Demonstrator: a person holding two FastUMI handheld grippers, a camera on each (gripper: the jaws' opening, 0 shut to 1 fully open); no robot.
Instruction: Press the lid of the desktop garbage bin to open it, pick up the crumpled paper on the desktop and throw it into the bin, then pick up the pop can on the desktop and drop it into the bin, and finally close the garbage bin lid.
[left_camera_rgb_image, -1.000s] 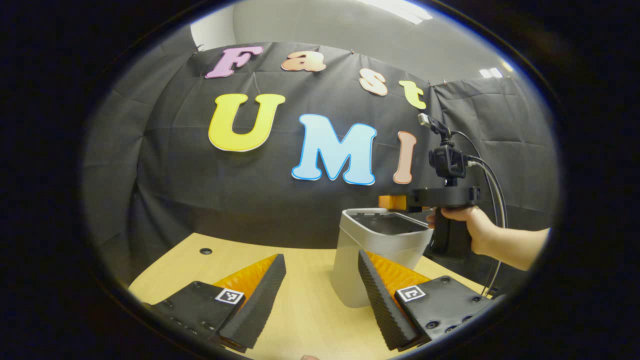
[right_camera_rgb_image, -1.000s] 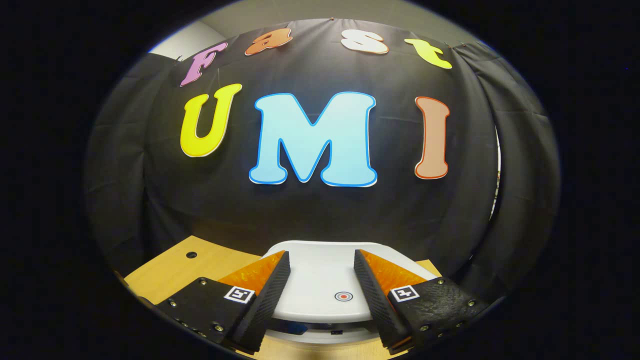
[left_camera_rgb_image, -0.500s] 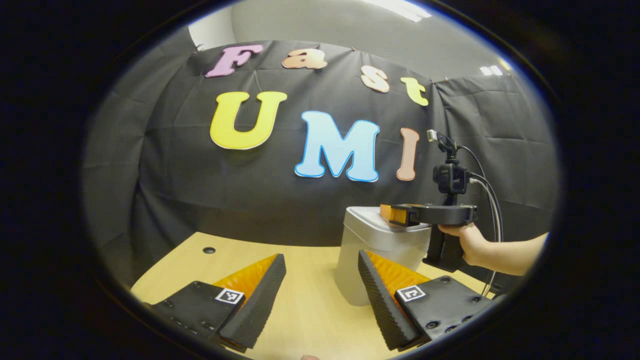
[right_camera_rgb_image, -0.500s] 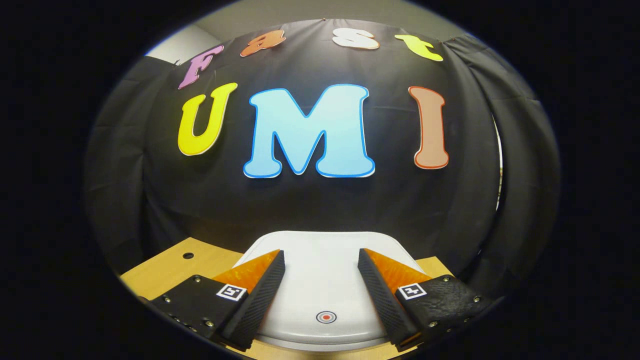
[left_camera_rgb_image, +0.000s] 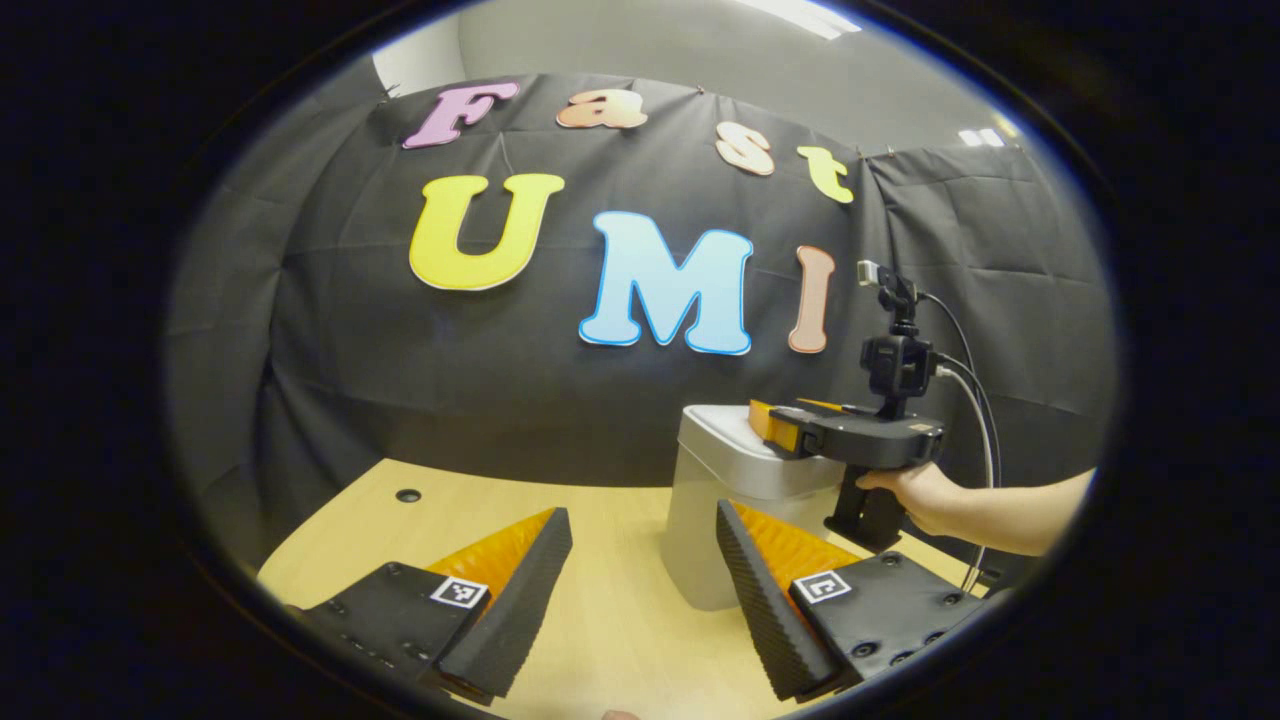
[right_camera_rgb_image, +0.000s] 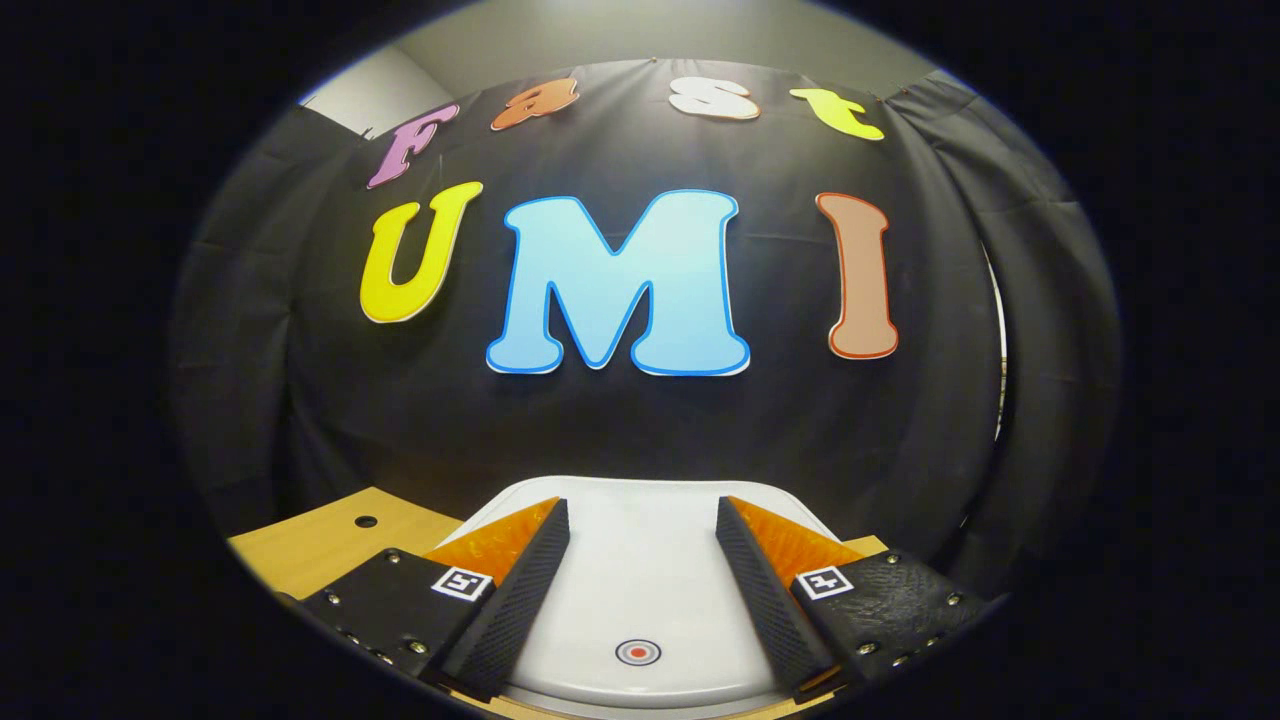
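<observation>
Desktop garbage bin (left_camera_rgb_image: 740, 520) stands near the right edge of the wooden desktop (left_camera_rgb_image: 600, 560), toward the back, close to the black cloth wall. Its white lid (right_camera_rgb_image: 640, 590) lies flat and shut on the rim, with a round red-and-white press mark (right_camera_rgb_image: 637, 652) near the lid's front edge.

Right gripper (right_camera_rgb_image: 642, 580) sits low over the lid, fingers spread wide, nothing between them; the press mark lies between and just ahead of its fingertips. In the left gripper view it is on the bin's top, held by a hand (left_camera_rgb_image: 925, 495) with cables trailing; cannot tell whether it touches.

Left gripper (left_camera_rgb_image: 640, 590) hangs above the desktop's front part, jaws released, empty, the bin just past its right finger.

No crumpled paper or pop can on the visible desktop.

Judgement: lid-closing step at the end of the task, likely almost done.

Handling: the bin looks like light, stiff, smooth plastic, so it may slide or tip if pushed sideways. Lid is probably a spring latch. Don't grasp it: press straight down on the mark with a fingertip, then lift off cleanly.
</observation>
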